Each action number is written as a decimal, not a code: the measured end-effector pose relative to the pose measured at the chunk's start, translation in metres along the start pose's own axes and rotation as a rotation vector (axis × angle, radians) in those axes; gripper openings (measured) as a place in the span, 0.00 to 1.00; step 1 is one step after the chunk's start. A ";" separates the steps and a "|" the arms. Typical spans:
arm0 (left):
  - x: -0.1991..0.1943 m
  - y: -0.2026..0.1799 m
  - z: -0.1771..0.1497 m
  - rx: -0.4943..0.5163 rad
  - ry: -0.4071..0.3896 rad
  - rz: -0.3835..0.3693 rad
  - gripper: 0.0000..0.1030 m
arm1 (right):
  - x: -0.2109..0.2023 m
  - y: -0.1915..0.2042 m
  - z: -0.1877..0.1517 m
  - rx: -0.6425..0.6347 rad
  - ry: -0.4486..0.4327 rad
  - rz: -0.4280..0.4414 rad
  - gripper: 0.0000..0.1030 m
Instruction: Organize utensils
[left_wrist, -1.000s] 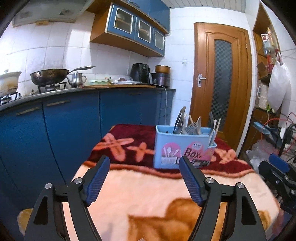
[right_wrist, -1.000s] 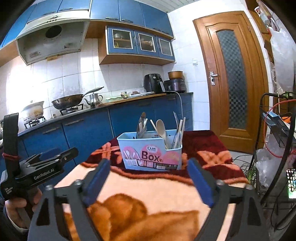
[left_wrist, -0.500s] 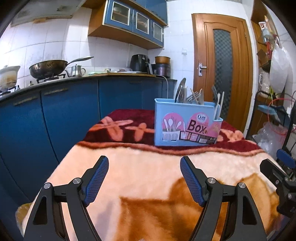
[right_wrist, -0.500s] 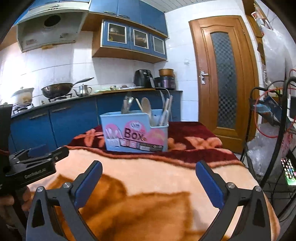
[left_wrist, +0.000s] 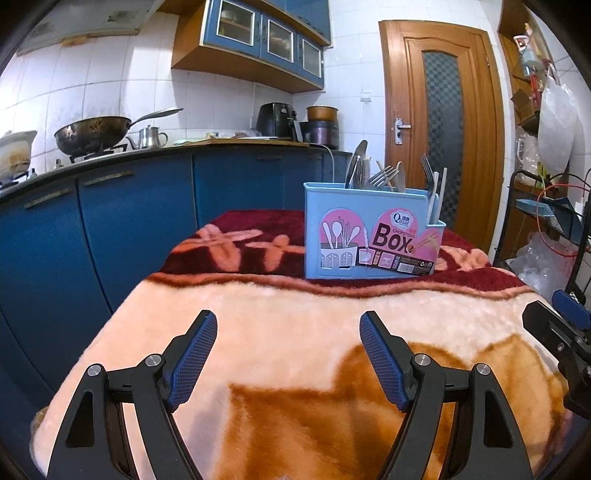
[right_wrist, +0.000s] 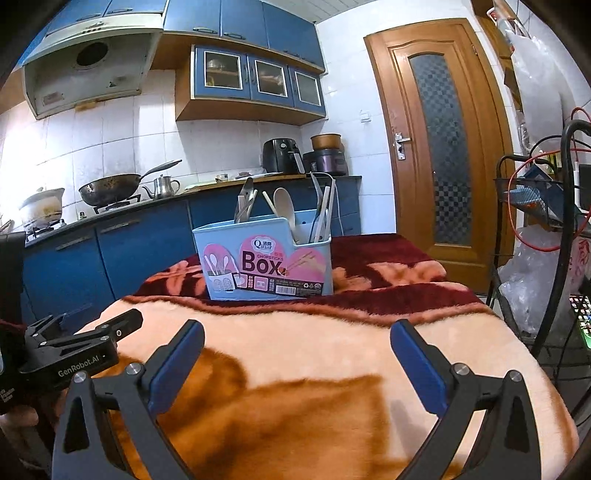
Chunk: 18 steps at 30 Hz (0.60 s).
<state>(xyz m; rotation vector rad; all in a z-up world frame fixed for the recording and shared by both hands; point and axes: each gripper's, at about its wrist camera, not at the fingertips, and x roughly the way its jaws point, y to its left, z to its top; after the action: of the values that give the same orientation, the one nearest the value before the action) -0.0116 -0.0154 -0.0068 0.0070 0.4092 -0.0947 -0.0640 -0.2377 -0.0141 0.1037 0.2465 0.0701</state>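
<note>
Fingers of my left gripper (left_wrist: 288, 354) stand wide apart with nothing between their blue ribbed pads, hovering low over the fluffy peach-and-brown blanket (left_wrist: 295, 332) that covers the table. My right gripper (right_wrist: 297, 354) is spread just as wide and is equally empty-handed, over the same blanket.

The light blue plastic utensil holder with the pink "Box" label (left_wrist: 369, 236) stands upright on the dark red band of the blanket, well ahead of both grippers and apart from them. Out of its top stick steel forks (left_wrist: 382, 175), a wooden spoon (right_wrist: 286, 206) and a few pale, slim handles that may be chopsticks; the lens leaves them too small to tell.

Behind the holder run blue kitchen cabinets (left_wrist: 129, 221) with a blackened wok (left_wrist: 94, 133) on the stove, and a brown wooden door (right_wrist: 443, 147) stands to the right.
</note>
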 end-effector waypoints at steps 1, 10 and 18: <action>0.000 0.000 0.000 0.000 0.000 0.000 0.78 | 0.000 0.000 0.000 0.000 0.000 0.000 1.00; 0.000 -0.001 -0.001 -0.009 0.005 -0.017 0.78 | 0.000 0.000 0.000 0.001 0.000 -0.001 1.00; 0.000 -0.001 0.000 -0.017 0.005 -0.018 0.78 | 0.000 0.001 -0.001 0.001 0.000 -0.002 1.00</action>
<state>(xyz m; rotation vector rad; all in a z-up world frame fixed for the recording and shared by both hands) -0.0116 -0.0167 -0.0073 -0.0129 0.4156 -0.1089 -0.0641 -0.2369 -0.0146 0.1042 0.2464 0.0683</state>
